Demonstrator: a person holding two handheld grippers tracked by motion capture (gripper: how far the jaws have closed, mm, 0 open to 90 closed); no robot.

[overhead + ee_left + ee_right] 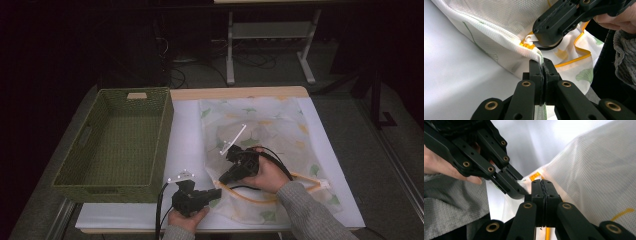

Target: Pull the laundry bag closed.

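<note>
From the high view, a white mesh bag [260, 150] with green leaf prints and a yellow zipper lies flat on the white table cover [187, 135], taking up the right half. Its near left corner is where both tools meet. The left gripper [216, 194] comes in low from the bottom edge and points right at that corner; the right gripper [223, 178] reaches back toward it from over the bag. A green woven basket [117, 142] stands on the left, well apart from the bag, with a bare strip of cover between them and more bare cover along the near edge.

In the left gripper view, the left gripper [543, 62] has its jaws pressed together on the folded edge of the bag [499, 32], right at the corner where the zipper ends. The white zipper pull [529, 40] sits just beyond, touching or nearly touching the right gripper [541, 41]; the contact itself is hard to make out.

In the right gripper view, the right gripper [542, 182] is clamped tight, with the yellow zipper end [535, 176] just above its tips; it seems to pinch the bag [594, 177] there. The left gripper [520, 192] lies just beside it.
</note>
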